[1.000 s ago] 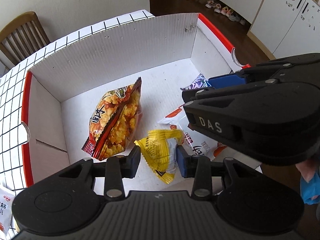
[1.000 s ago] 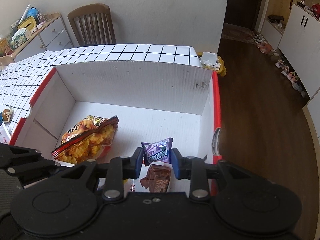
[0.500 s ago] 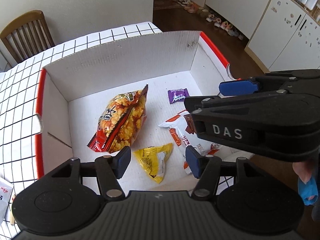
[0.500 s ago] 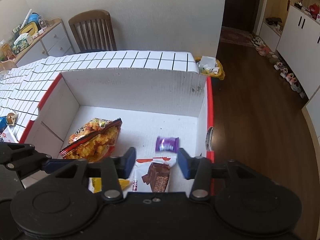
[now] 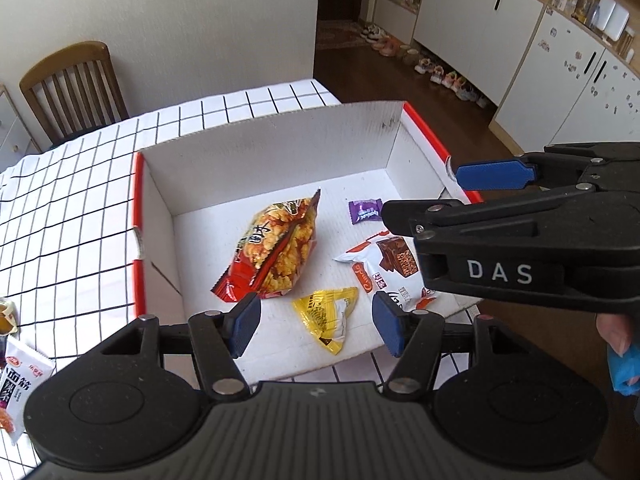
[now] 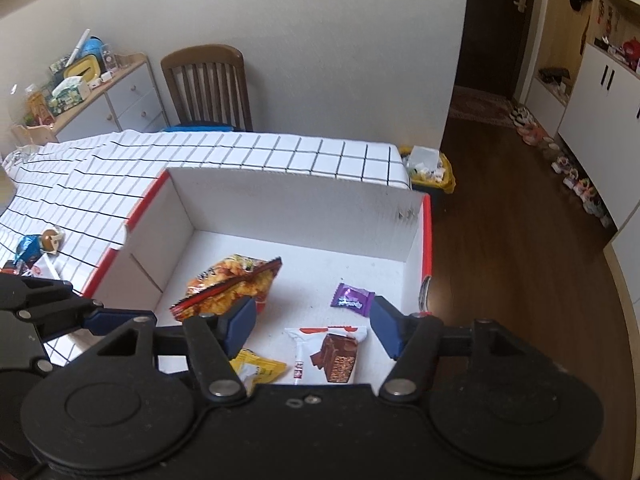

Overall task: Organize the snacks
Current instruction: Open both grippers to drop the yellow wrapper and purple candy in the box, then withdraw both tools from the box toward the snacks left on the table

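A white cardboard box with red rims sits on the checked table. Inside lie an orange-red snack bag, a small yellow packet, a purple candy and a white chocolate-bar wrapper. My left gripper is open and empty above the box's near edge. My right gripper is open and empty, also above the box; it shows at the right of the left wrist view.
More snack packets lie on the tablecloth left of the box. A wooden chair stands behind the table. A yellow-lined bin sits at the table's far corner. Wooden floor and white cabinets are to the right.
Both grippers opened and rose away from the box. The yellow packet dropped from the left gripper and the purple candy from the right; both now lie on the box floor.
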{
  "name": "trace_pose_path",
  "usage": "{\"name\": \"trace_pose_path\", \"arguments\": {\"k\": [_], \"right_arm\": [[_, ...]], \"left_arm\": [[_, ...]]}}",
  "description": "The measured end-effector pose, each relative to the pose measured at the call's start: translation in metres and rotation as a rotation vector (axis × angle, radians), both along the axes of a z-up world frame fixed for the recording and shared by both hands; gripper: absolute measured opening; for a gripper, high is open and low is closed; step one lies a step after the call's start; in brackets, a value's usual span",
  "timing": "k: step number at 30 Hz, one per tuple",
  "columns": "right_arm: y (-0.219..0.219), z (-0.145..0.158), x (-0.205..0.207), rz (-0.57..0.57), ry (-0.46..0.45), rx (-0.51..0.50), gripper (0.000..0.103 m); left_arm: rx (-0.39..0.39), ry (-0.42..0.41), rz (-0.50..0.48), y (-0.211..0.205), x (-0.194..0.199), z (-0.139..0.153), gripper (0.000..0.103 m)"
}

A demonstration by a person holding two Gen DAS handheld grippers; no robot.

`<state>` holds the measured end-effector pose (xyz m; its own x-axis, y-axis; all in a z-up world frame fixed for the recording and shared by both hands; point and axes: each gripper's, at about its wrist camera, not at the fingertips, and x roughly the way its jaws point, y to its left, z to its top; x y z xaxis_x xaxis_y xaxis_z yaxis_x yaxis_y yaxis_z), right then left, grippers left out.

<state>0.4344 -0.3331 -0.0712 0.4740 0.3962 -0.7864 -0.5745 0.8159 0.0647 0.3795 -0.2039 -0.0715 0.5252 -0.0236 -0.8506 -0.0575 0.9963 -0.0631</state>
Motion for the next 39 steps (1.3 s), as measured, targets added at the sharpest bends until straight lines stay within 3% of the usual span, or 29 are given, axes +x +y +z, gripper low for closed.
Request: {"name": "trace_pose_path", "arguments": {"k": [9, 19, 33, 36, 39], "right_arm": [[0.002, 0.024, -0.019, 0.049, -0.048, 0.038, 0.07], [0.004, 0.055, -0.044, 0.122, -0.091, 0.126, 0.082], [0.025, 0.092, -0.098, 0.167, -0.194, 0.236, 0.103], [0.035, 0.094, -0.115, 0.157, -0.205, 0.247, 0.103], [0.047, 0.094, -0.132, 0.148, -0.208, 0.255, 0.103]], "left_arm": [[-0.043, -0.063, 0.036, 0.016, -0.027, 0.026, 0.062], [-0.03, -0.157, 0.081, 0.034, -0.067, 0.054, 0.062], [-0.032, -0.249, 0.139, 0.088, -0.135, 0.069, 0.063], [-0.017, -0.267, 0.153, 0.105, -0.15, 0.071, 0.081], [0.005, -0.293, 0.162, 0.121, -0.165, 0.07, 0.083]]}}
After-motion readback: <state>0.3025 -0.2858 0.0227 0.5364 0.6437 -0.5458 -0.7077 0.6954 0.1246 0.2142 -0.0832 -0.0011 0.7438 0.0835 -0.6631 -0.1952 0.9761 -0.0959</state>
